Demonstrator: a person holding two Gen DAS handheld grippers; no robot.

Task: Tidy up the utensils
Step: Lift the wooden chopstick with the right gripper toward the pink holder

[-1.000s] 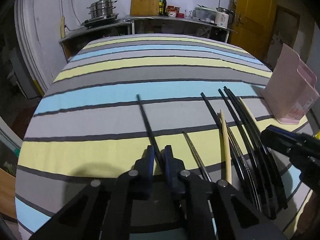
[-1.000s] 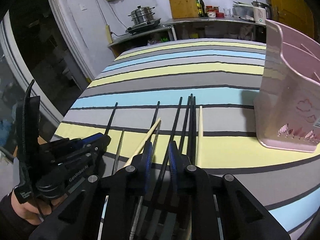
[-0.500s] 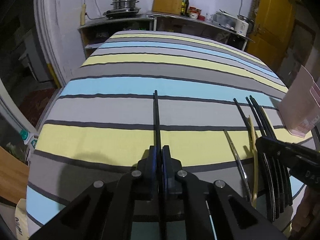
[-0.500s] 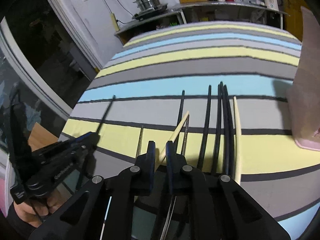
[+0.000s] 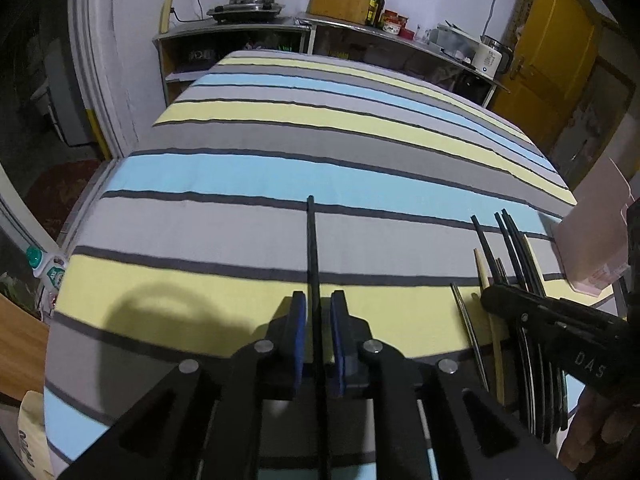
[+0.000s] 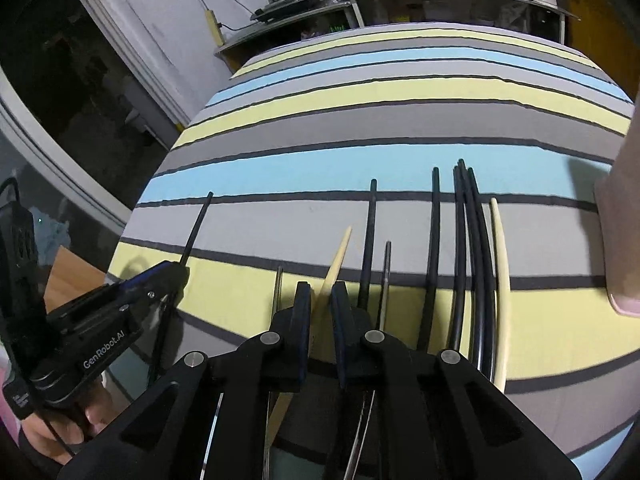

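Observation:
A single black chopstick (image 5: 313, 252) lies on the striped tablecloth and runs between the fingers of my left gripper (image 5: 319, 300), whose jaws stand slightly apart around it. It also shows in the right wrist view (image 6: 197, 227). My right gripper (image 6: 321, 292) straddles a light wooden chopstick (image 6: 338, 260), its jaws narrowly apart. Several black chopsticks (image 6: 464, 240), thin metal ones (image 6: 385, 280) and another pale chopstick (image 6: 500, 256) lie side by side to its right. A pink utensil holder (image 5: 596, 236) stands at the right.
The striped tablecloth (image 5: 320, 152) covers the table; its left edge drops to the floor. A metal counter (image 5: 360, 30) with a steamer pot, a cutting board and bottles stands behind. A yellow door (image 5: 552, 52) is at the far right.
My left gripper, shut on the black chopstick half a second ago, has its jaws slightly apart now. My right gripper has shifted left onto the wooden chopstick. Both views have swung left.

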